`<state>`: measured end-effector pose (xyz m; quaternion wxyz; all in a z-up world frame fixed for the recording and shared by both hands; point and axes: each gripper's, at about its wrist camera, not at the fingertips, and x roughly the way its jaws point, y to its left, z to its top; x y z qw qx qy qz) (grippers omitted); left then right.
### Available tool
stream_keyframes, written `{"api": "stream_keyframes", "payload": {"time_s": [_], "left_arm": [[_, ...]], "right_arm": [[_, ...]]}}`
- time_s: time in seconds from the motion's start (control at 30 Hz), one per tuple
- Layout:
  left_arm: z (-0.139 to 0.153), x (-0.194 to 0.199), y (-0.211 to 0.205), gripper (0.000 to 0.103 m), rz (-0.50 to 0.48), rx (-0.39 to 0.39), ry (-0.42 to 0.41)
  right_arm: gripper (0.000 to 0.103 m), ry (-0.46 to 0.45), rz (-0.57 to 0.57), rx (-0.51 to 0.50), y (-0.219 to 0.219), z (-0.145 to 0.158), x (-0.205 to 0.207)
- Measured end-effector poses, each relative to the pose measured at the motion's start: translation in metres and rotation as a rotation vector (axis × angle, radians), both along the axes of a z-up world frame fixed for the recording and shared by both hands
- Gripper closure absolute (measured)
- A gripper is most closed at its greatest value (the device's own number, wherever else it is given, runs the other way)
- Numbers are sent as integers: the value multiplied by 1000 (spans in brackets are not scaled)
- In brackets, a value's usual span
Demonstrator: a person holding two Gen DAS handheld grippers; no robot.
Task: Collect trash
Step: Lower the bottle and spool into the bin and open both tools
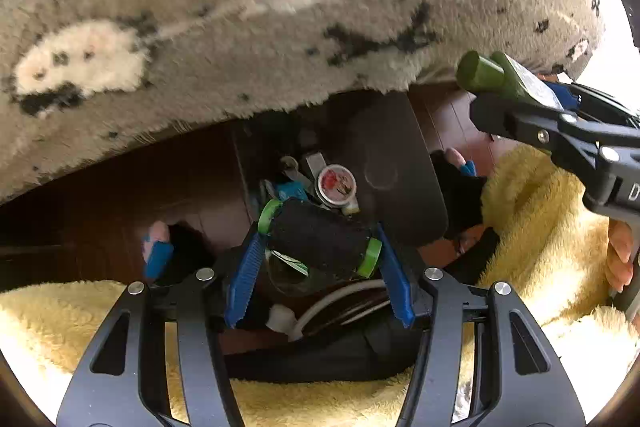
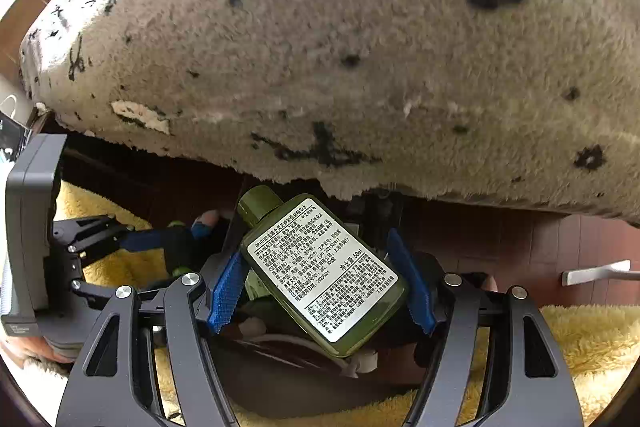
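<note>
In the left wrist view, the left claw [image 1: 320, 247] pinches a black roll [image 1: 320, 239] with green end rims, held crosswise between the blue pads [image 1: 244, 275]. Below the roll sits a dark open bin [image 1: 400, 163], its mouth partly hidden by the roll; inside it a small round lid with a red picture [image 1: 337, 183] and some blue and grey scraps show, too cluttered to name. A white cable [image 1: 340, 301] curls under the claw. At left and right, toes in black socks with blue tips [image 1: 158, 251] rest on the dark wood floor [image 1: 100, 211]. A grey spotted rug [image 1: 280, 7] fills the top. Yellow fleece [image 1: 540, 227] covers the person's legs.

At the far right of that view, the right claw [image 1: 516, 95] is cut off by the frame edge. In the right wrist view, the right claw [image 2: 324, 279] pinches a green bottle [image 2: 320, 271], tilted, cap up-left, white label with small print facing the camera. The bottle hides most of what lies beneath it. The left claw's body [image 2: 92, 239] shows at the left edge.
</note>
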<state>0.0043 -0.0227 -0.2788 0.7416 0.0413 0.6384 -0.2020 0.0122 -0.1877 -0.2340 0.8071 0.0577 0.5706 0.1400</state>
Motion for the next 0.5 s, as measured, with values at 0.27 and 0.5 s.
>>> {"api": "stream_keyframes", "payload": {"time_s": [0.27, 0.5], "left_arm": [[-7, 0, -6, 50, -15, -9, 28], [5, 2, -8, 50, -26, -1, -22]], "right_arm": [[34, 37, 21, 2, 10, -11, 8], [34, 38, 14, 16, 13, -13, 17]]}}
